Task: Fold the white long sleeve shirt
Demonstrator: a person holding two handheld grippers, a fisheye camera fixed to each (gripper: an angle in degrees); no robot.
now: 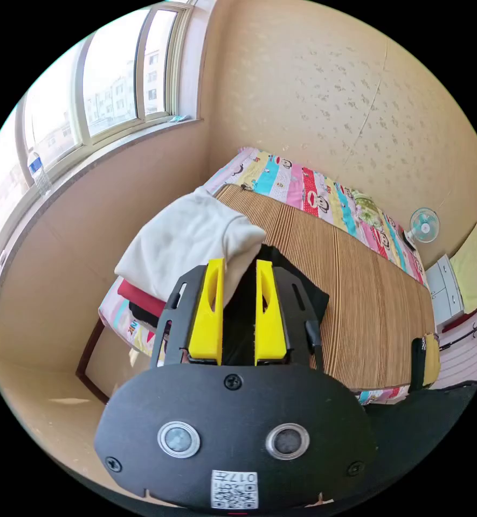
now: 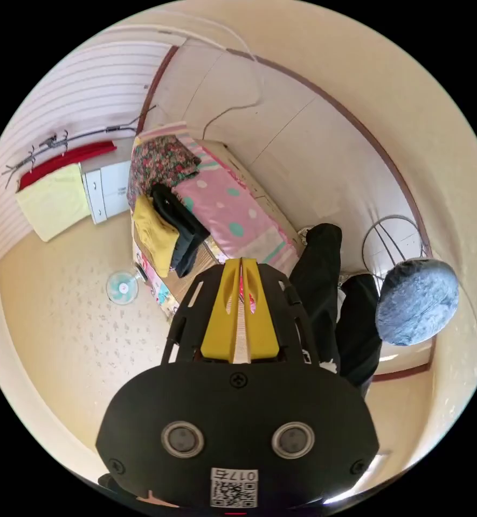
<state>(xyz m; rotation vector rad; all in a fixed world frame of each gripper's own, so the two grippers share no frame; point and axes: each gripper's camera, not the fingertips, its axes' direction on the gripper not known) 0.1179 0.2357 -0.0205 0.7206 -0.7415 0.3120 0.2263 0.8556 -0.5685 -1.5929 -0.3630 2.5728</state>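
Note:
The white long sleeve shirt [image 1: 187, 242] lies folded on top of a small stack, above a red garment [image 1: 141, 301] and a dark one, at the near left corner of the bed. My left gripper [image 1: 238, 266] hovers just beside the shirt's right edge, its yellow jaws apart with nothing clamped; black cloth [image 1: 297, 285] lies behind them on the mat. In the right gripper view my right gripper [image 2: 242, 262] points away from the bed, its yellow jaws pressed together with nothing between them.
A bamboo mat [image 1: 357, 301] covers the bed over a striped cartoon sheet [image 1: 313, 194]. A small fan [image 1: 424, 225], a white cabinet [image 2: 106, 188] and a yellow towel [image 2: 55, 202] stand beyond. A person's black trouser legs [image 2: 324, 280] and a grey-blue cushion [image 2: 416, 309] are near.

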